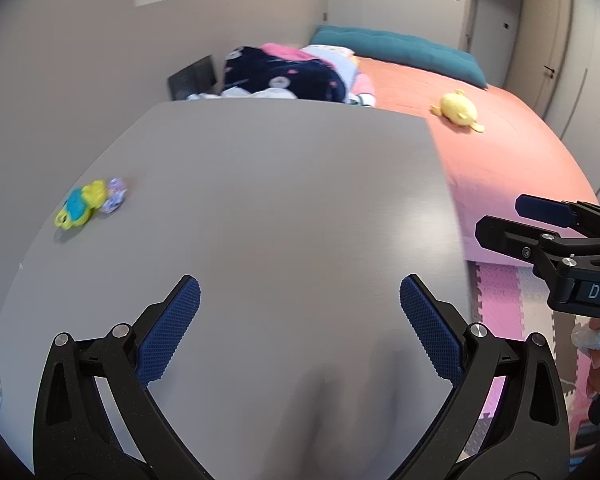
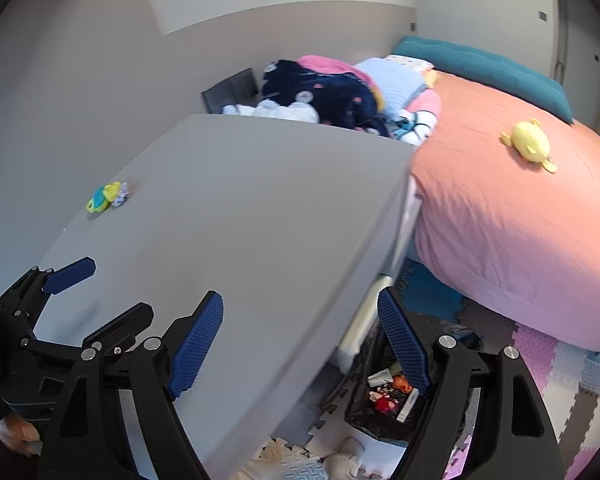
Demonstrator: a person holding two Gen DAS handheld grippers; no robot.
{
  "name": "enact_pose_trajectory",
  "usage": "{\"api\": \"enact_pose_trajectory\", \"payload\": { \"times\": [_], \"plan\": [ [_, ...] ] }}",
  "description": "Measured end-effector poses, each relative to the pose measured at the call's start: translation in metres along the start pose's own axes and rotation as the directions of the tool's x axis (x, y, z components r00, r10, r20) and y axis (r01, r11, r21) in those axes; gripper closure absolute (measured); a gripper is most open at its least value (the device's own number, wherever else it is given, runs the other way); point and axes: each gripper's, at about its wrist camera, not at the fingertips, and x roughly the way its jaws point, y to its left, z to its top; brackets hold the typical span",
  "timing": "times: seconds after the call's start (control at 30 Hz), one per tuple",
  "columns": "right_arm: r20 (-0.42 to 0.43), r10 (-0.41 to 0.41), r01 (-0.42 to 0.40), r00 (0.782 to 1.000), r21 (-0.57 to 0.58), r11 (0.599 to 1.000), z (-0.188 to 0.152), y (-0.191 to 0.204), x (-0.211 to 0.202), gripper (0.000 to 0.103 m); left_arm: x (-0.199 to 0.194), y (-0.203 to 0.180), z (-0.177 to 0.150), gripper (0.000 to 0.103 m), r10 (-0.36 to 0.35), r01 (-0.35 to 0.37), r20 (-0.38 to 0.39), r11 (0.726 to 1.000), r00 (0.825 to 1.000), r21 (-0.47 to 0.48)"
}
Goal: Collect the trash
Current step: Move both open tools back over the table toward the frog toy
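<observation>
While both grippers gape empty | left gripper (image 1: 300, 300), right gripper (image 2: 300, 320) | wrapper (image 1: 116, 195) far left on table (image 1: 280, 184)

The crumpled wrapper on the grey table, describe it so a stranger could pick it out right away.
Start at the grey table beside the bed with the orange cover. Near the table's far left edge sit two small things touching each other. The crumpled wrapper is the pale purple and white one, on the right of the yellow and blue plastic toy.
</observation>
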Motion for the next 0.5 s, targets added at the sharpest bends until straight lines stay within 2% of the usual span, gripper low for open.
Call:
{"api": "enact_pose_trajectory", "payload": {
  "times": [0.5],
  "plan": [
    [-0.037,0.072,-0.075,0.997,-0.086,0.994,0.019,0.071,0.039,0.023,0.004,0.076,-0.006,0.006,0.053,-0.054,-0.011,0.992,0.999,-0.117]
  ]
}}
